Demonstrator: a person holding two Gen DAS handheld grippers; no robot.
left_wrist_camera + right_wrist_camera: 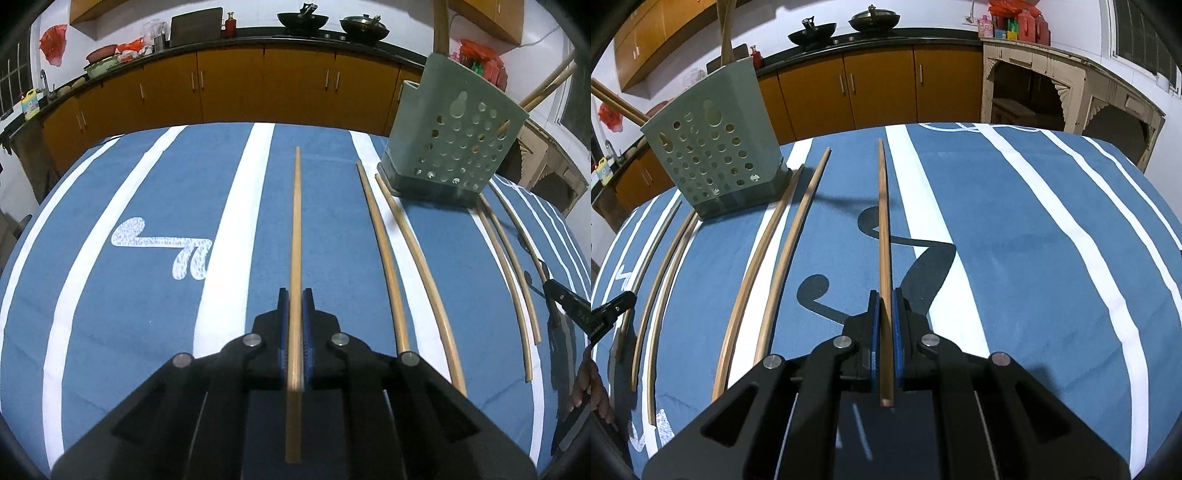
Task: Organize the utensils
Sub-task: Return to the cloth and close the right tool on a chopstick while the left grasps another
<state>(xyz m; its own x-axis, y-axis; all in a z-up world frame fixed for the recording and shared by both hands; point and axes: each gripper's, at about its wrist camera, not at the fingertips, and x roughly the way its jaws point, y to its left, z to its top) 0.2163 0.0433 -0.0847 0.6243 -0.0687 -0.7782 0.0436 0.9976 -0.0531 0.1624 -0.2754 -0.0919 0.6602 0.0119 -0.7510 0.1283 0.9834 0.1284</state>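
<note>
My left gripper (295, 295) is shut on a wooden chopstick (296, 221) that points forward over the blue striped cloth. My right gripper (885, 297) is shut on another wooden chopstick (883, 221) in the same way. A green perforated utensil holder (450, 147) stands at the far right in the left wrist view and at the far left in the right wrist view (713, 155), with wooden utensils sticking out of it. Several loose chopsticks (384, 251) lie on the cloth beside the holder; they also show in the right wrist view (772, 266).
The table is covered by a blue cloth with white stripes (155, 192). Behind it runs a kitchen counter with orange cabinets (229, 88) and woks (303, 20). A beige carved cabinet (1067, 88) stands at the right. The right gripper's tip (565, 299) shows at the left view's edge.
</note>
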